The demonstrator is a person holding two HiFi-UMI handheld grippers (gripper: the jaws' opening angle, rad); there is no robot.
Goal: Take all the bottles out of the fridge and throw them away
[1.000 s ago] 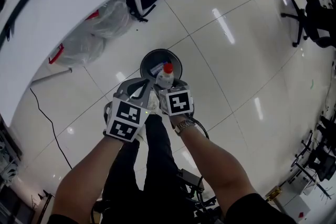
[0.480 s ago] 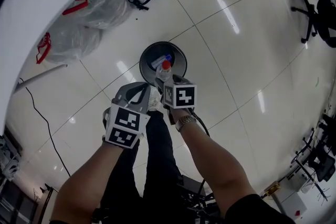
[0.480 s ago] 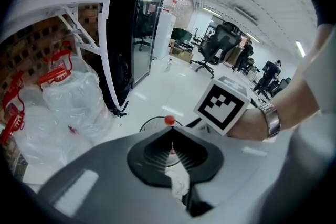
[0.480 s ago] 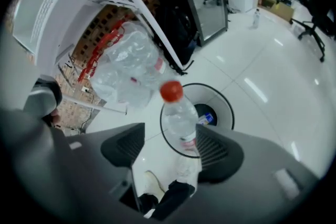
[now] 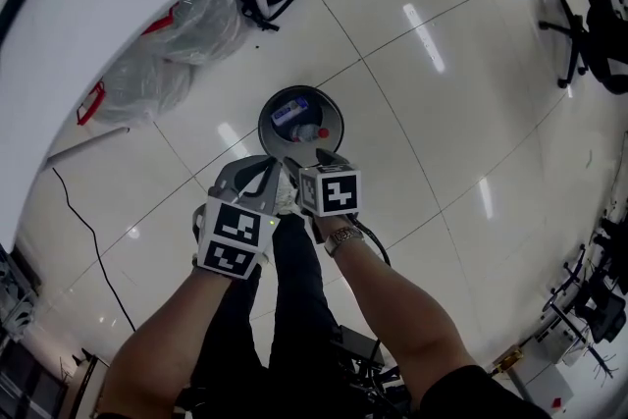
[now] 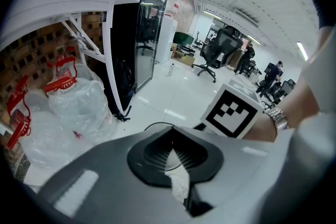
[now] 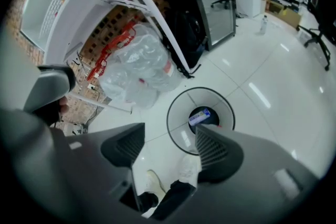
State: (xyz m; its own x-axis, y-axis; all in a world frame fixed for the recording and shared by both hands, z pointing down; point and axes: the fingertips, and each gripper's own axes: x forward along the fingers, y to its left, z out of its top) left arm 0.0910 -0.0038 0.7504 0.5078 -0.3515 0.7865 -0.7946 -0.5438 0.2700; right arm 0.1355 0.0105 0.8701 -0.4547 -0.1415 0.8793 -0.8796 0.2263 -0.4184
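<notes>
Right gripper (image 7: pixel 169 131): jaws wide apart, just been opening, nothing between them. Left gripper (image 6: pixel 171 145): jaws together, empty. Bottle (image 5: pixel 293 111): blue label, print too small to read, lying inside round bin (image 5: pixel 266 127).

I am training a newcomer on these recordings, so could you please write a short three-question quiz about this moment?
1. True or false: the right gripper holds a bottle.
2. In what does the red-capped bottle lie?
3. Fill in: the jaws of the left gripper are ____.

Key
1. False: its jaws have just been opening, and nothing is between them.
2. In the bin.
3. Shut.
</notes>
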